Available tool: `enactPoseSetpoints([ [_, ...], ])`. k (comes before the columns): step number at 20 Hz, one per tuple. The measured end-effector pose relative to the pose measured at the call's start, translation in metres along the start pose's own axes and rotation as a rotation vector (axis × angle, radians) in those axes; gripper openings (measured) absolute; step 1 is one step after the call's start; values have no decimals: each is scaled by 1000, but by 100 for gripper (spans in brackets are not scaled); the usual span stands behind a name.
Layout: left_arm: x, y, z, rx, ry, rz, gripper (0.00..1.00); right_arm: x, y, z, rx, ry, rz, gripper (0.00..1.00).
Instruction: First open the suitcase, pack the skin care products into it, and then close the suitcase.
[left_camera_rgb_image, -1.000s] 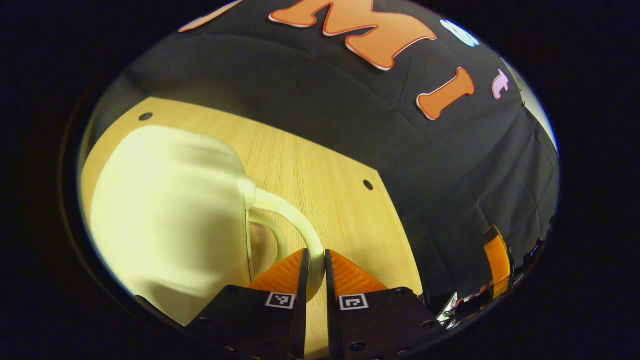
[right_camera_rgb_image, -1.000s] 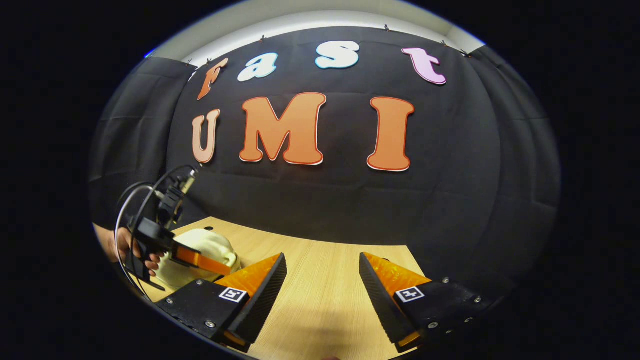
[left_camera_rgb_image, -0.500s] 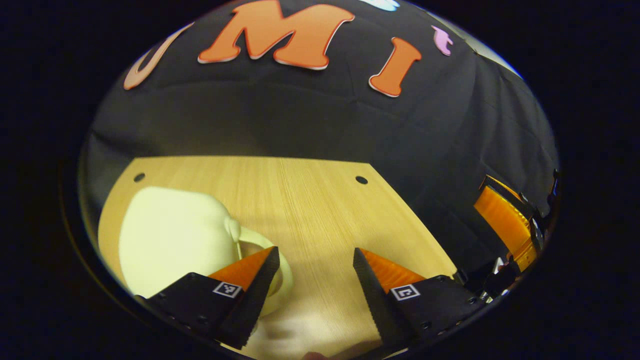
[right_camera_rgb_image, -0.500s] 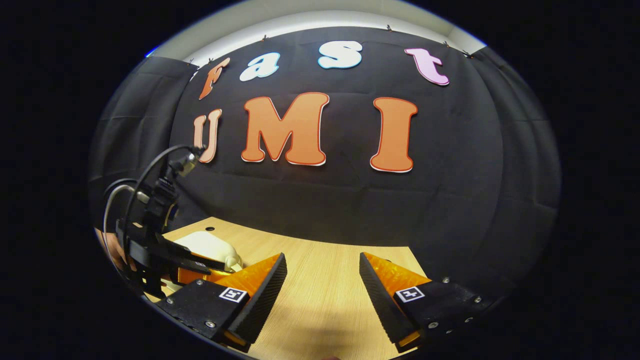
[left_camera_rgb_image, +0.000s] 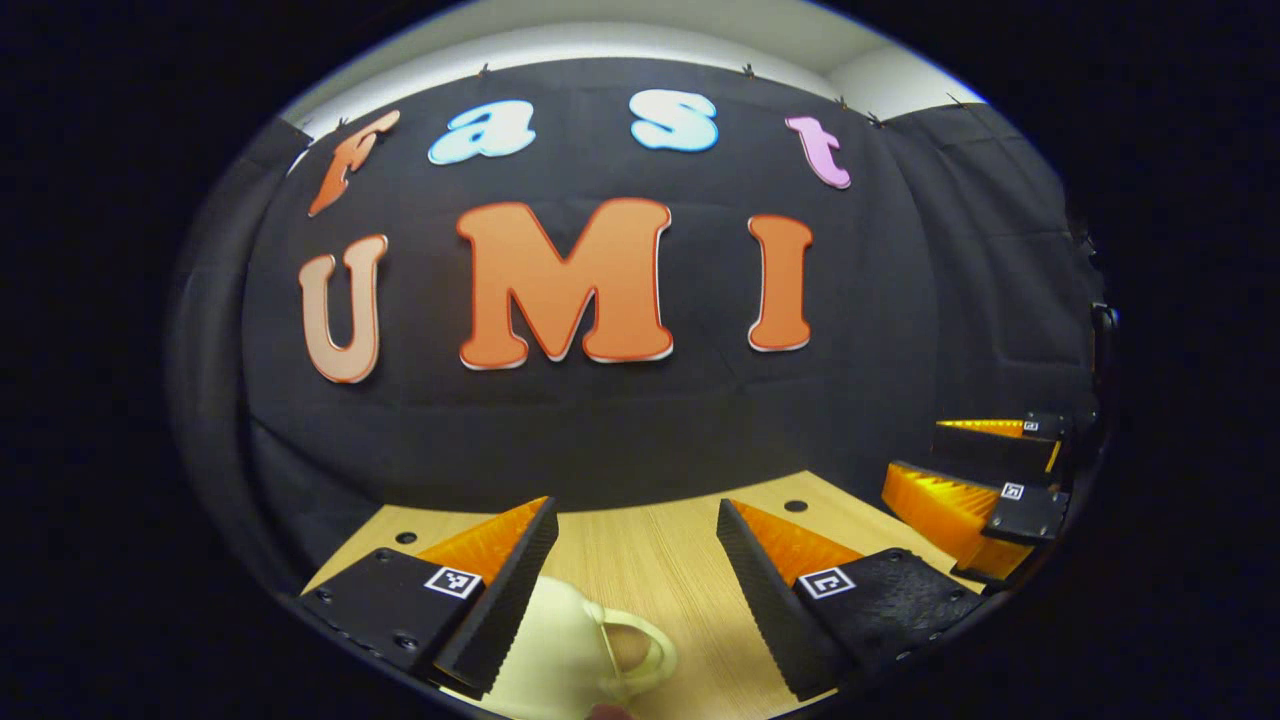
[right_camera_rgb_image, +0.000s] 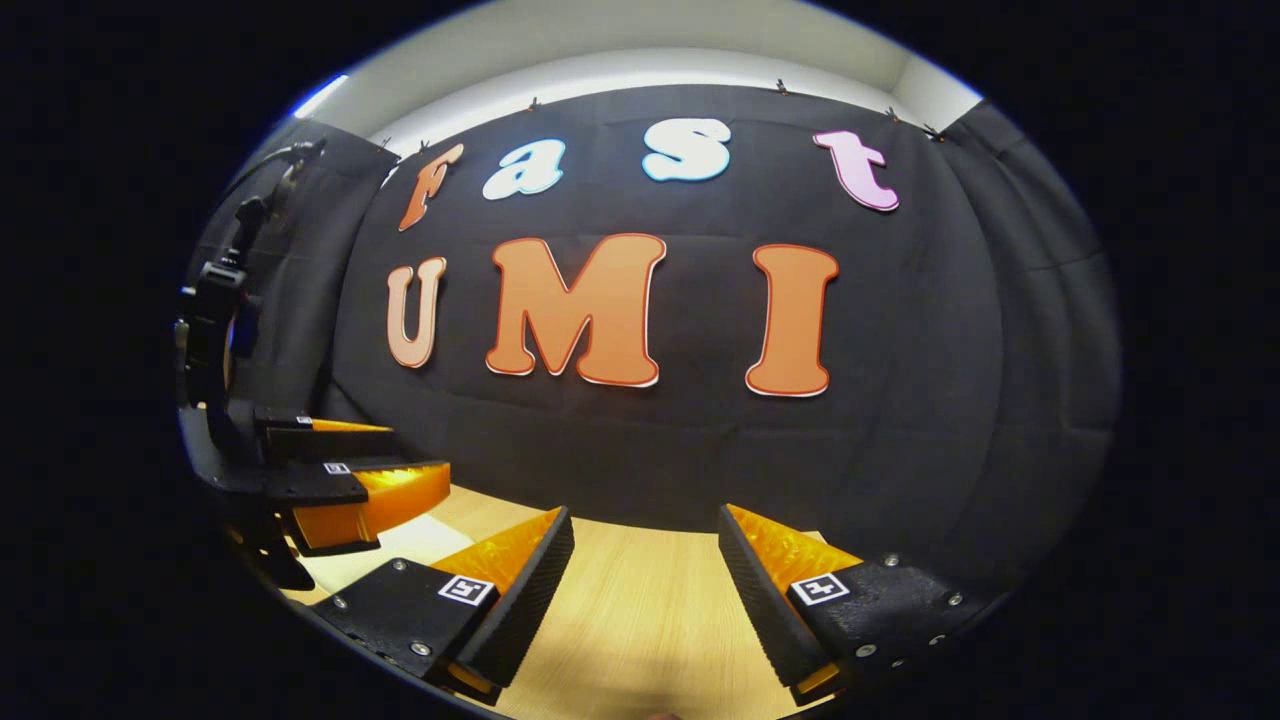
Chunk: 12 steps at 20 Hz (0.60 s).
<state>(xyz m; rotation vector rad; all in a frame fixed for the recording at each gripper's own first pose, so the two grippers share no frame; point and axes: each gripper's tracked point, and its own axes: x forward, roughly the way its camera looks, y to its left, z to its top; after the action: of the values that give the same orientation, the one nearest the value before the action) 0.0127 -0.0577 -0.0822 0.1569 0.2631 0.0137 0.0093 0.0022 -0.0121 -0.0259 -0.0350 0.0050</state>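
The cream suitcase (left_camera_rgb_image: 555, 655) lies shut on the wooden table (left_camera_rgb_image: 650, 560) at the bottom of the left gripper view, its looped handle (left_camera_rgb_image: 655, 655) pointing right. My left gripper (left_camera_rgb_image: 633, 505) hovers open just above it, and the handle lies free below the gap between its fingers. My right gripper (right_camera_rgb_image: 645, 512) is open over bare table (right_camera_rgb_image: 640, 620) with nothing between its fingers. The left gripper (right_camera_rgb_image: 420, 452) also appears at the left of the right gripper view, and the right gripper (left_camera_rgb_image: 915, 450) at the far right of the left gripper view.
The black cloth wall (left_camera_rgb_image: 620, 430) stands close behind the table's far edge. Two small round holes (left_camera_rgb_image: 795, 506) mark the tabletop's far corners. A cable (right_camera_rgb_image: 250, 200) runs up from the left gripper.
My left gripper let go of the suitcase handle, opened wide and rose, tilting up toward the wall. The suitcase sank to the bottom of its view. The right gripper barely moved.
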Motion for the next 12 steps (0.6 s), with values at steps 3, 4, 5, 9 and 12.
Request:
enactPoseSetpoints([
  [3, -10, -2, 24, 3, -113, 15, 99, -2, 10, 14, -25, -52, 10, 92],
  [4, -15, -2, 31, 14, -154, 17, 99, -2, 12, 16, -55, -66, 7, 93],
  [5, -19, 0, 33, 26, -165, 33, 98, -1, 15, 19, -79, -80, 12, 92],
  [9, -18, -1, 26, 24, -117, 73, 99, 5, 35, 26, -93, -106, 60, 92],
  [12, -17, 2, 26, 5, -108, 102, 99, 8, 46, 27, -70, -104, 89, 93],
])
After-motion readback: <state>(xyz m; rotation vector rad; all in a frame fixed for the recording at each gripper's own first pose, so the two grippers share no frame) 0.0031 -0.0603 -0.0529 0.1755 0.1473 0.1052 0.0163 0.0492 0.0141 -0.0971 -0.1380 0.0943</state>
